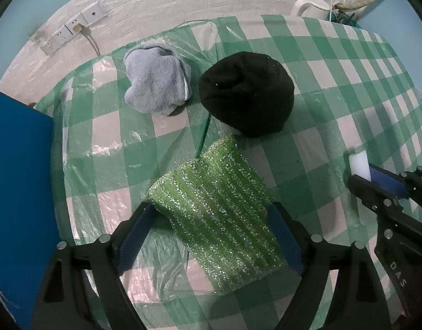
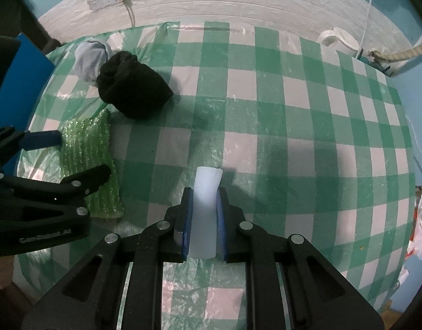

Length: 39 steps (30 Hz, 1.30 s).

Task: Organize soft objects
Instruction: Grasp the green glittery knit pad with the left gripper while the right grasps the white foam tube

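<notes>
Both tongs point steeply down at the checked tablecloth (image 2: 266, 110). At the bottom centre of the right wrist view, the right gripper (image 2: 205, 200) is clamped on a white sponge block (image 2: 206, 192), its blue pads (image 2: 186, 220) pressing both long sides while the block's far end sticks out past the fingertips. At the bottom centre of the left wrist view, the left gripper (image 1: 211, 211) stands wide apart, one finger on each side of a green glitter scrubbing cloth (image 1: 219, 214) that lies flat on the table; whether the pads touch its edges is hard to tell. Above the cloth in that view sit a black knitted bundle (image 1: 246, 93) and, just left of it, a pale blue towel ball (image 1: 156, 79). Only the right view shows the grip on the sponge clearly; from the left view just a white corner and the right tool's black frame appear at the right edge. Only the left view shows the cloth between the open fingers. A blue panel (image 1: 21, 165) is cut off at the left edge, and a white kettle (image 1: 312, 5) sits half hidden beyond the table's far edge.
</notes>
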Motion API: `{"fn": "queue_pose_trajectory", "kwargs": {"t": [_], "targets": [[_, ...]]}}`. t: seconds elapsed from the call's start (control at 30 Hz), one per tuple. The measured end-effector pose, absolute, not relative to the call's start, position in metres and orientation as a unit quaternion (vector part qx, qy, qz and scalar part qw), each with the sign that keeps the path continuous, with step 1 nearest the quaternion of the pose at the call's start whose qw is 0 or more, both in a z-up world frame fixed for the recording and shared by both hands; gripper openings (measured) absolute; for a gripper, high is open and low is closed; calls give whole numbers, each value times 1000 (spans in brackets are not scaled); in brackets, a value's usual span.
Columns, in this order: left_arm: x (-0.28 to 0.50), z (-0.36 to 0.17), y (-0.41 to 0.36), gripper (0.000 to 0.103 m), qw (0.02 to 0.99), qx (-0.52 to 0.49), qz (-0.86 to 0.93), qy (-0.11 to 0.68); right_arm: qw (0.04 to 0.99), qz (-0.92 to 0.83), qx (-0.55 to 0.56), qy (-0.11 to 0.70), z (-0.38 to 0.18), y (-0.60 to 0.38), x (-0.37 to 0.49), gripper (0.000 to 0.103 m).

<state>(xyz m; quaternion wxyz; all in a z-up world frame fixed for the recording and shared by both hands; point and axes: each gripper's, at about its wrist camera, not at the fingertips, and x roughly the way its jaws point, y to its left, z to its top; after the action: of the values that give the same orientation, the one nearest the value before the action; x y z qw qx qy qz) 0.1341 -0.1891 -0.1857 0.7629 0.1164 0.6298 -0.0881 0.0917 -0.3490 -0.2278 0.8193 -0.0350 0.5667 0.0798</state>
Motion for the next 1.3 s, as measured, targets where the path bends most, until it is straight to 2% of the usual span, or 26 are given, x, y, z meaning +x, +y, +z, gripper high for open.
{"fn": "queue_pose_trajectory", "kwargs": {"t": [0.17,0.27,0.33,0.37,0.43,0.5,0.6,1.3], "targets": [[133,-185,-188,85,769,107,-94,623,819,80,-33,567,-225,-348,90,15],[119,-182,-191,66,780,110,-106,606,819,78,-30,567,-225,-349,91,15],[112,-179,-196,46,784,119,-122,597,820,75,-27,567,-224,-350,91,15],[109,-178,-198,40,784,123,-129,595,820,75,-25,567,-223,-351,91,15],[104,-176,-204,21,782,130,-144,592,821,75,-23,566,-222,-351,91,15],[100,-176,-206,13,780,130,-153,593,822,76,-24,564,-220,-350,90,15],[95,-174,-207,10,779,133,-162,591,822,80,-26,563,-219,-349,88,15],[49,-127,-199,10,807,157,-164,545,836,91,-77,535,-187,-327,57,15]]}}
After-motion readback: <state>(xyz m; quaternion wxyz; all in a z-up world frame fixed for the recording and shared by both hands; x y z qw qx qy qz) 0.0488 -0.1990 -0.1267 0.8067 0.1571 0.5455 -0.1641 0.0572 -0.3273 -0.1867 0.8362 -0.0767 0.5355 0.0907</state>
